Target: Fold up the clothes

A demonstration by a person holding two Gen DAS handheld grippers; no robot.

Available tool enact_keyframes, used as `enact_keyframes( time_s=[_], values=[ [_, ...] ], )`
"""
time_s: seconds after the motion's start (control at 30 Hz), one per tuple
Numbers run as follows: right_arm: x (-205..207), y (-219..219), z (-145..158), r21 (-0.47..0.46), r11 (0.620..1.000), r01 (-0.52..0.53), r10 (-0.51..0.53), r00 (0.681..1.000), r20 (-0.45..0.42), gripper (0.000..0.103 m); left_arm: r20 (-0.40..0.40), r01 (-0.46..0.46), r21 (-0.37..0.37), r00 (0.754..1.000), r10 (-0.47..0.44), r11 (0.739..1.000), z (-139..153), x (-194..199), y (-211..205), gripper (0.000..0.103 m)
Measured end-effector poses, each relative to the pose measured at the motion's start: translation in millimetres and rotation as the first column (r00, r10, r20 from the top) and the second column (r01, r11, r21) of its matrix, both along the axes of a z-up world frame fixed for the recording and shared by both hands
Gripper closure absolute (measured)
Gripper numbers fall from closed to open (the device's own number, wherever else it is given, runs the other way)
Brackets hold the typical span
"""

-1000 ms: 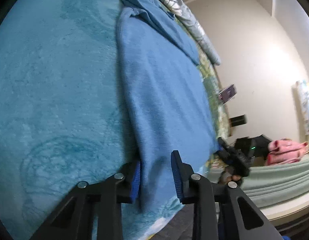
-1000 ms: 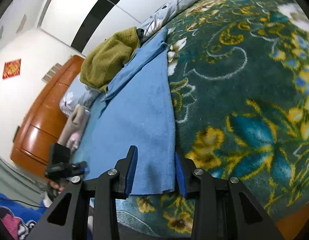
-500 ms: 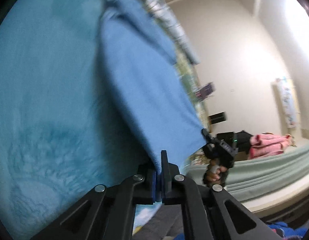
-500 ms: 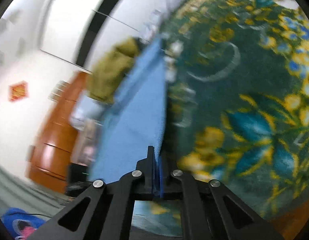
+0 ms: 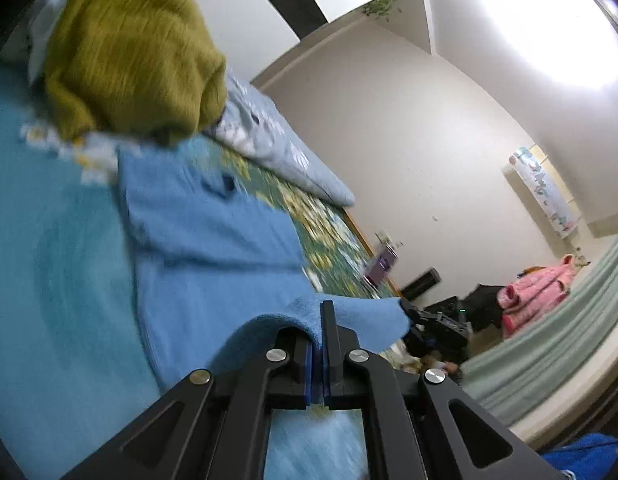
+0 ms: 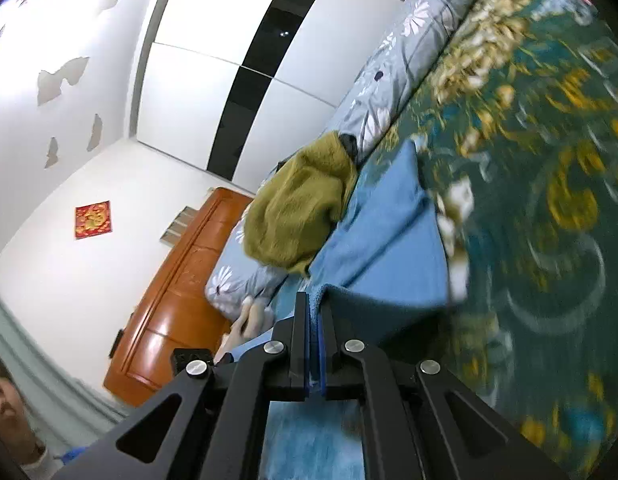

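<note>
A light blue garment [image 5: 213, 248] lies flat on the bed; it also shows in the right wrist view [image 6: 389, 232]. My left gripper [image 5: 317, 344] is shut on one bottom corner of it, and the hem is lifted and curled over toward the collar end. My right gripper [image 6: 313, 340] is shut on the other bottom corner, held up off the bed. The right gripper also shows in the left wrist view [image 5: 429, 320], beyond the lifted hem.
An olive-green knitted garment [image 5: 129, 52] is heaped at the head of the bed, beside a grey floral pillow [image 6: 393, 76]. The floral bedspread [image 6: 549, 184] spreads to the right. A wooden headboard [image 6: 181, 288] and a pink garment [image 5: 537, 292] stand off the bed.
Both grippers closed on the bottom corners of the blue garment, then lifted the hem and carried it forward toward the collar end.
</note>
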State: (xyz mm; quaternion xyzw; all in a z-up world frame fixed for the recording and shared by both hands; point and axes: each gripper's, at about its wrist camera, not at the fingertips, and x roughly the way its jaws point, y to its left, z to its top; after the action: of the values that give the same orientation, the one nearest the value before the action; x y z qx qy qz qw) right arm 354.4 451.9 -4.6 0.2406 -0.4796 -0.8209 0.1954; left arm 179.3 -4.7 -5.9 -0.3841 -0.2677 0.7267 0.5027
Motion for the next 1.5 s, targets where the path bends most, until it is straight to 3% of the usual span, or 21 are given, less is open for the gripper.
enact_keyframes(
  time_s=[0.1,0.23,0.47,0.67,0.7,0.77,0.83,0.87,0.9,0.93,1.0,1.07,1.2,1.33,1.5],
  values=[
    [-48,6,14,0.031,0.999,0.015,-0.015,1.0,0.02,0.1,-0.024,-0.047,-0.026,0.999,0.046,0.999,-1,-38,12,0.1],
    [-112,13,19,0.046,0.999,0.022,-0.025,0.997,0.068,0.1,0.017,-0.117,-0.042,0.993,0.118,0.992,-13,-91,23,0.1],
    [-222,17,-5,0.081,0.996,0.038,-0.055,0.974,0.219,0.1,0.105,-0.202,-0.114,0.971,0.214,0.973,-44,-165,29,0.1],
    [-265,17,-39,0.125,0.991,0.044,-0.087,0.93,0.357,0.098,0.168,-0.208,-0.169,0.957,0.236,0.963,-68,-188,37,0.098],
    [-266,17,-42,0.125,0.991,0.043,-0.086,0.927,0.365,0.097,0.17,-0.206,-0.17,0.957,0.235,0.964,-69,-187,38,0.097],
    [-266,19,-43,0.127,0.991,0.041,-0.085,0.927,0.365,0.097,0.173,-0.212,-0.15,0.956,0.237,0.966,-67,-185,35,0.084],
    [-262,21,-40,0.13,0.991,0.041,-0.084,0.936,0.343,0.094,0.173,-0.225,-0.11,0.955,0.242,0.968,-60,-181,30,0.047],
    [-259,23,-37,0.131,0.99,0.041,-0.083,0.941,0.328,0.079,0.172,-0.232,-0.09,0.954,0.245,0.969,-57,-179,27,0.042],
    [-254,25,-33,0.133,0.99,0.042,-0.082,0.947,0.309,0.061,0.158,-0.239,-0.088,0.955,0.251,0.967,-52,-175,23,0.04],
    [-249,27,-29,0.141,0.989,0.043,-0.083,0.953,0.291,0.057,0.143,-0.246,-0.085,0.956,0.256,0.965,-46,-171,19,0.04],
    [-237,29,-21,0.175,0.983,0.046,-0.095,0.955,0.281,0.056,0.113,-0.261,-0.102,0.956,0.271,0.96,-36,-161,12,0.04],
    [-218,31,-21,0.2,0.979,0.041,-0.099,0.952,0.289,0.056,0.103,-0.264,-0.179,0.953,0.285,0.948,-34,-144,4,0.04],
    [-164,33,-37,0.228,0.973,0.033,-0.113,0.932,0.343,0.056,0.133,-0.231,-0.254,0.953,0.271,0.939,-49,-99,-14,0.04],
    [-117,30,-56,0.164,0.985,0.055,-0.116,0.915,0.387,0.056,0.205,-0.186,-0.264,0.948,0.243,0.946,-67,-74,-14,0.04],
    [-111,16,-61,0.125,0.989,0.078,-0.122,0.911,0.393,0.056,0.28,-0.153,-0.244,0.934,0.221,0.958,-82,-66,-2,0.04]
  ],
)
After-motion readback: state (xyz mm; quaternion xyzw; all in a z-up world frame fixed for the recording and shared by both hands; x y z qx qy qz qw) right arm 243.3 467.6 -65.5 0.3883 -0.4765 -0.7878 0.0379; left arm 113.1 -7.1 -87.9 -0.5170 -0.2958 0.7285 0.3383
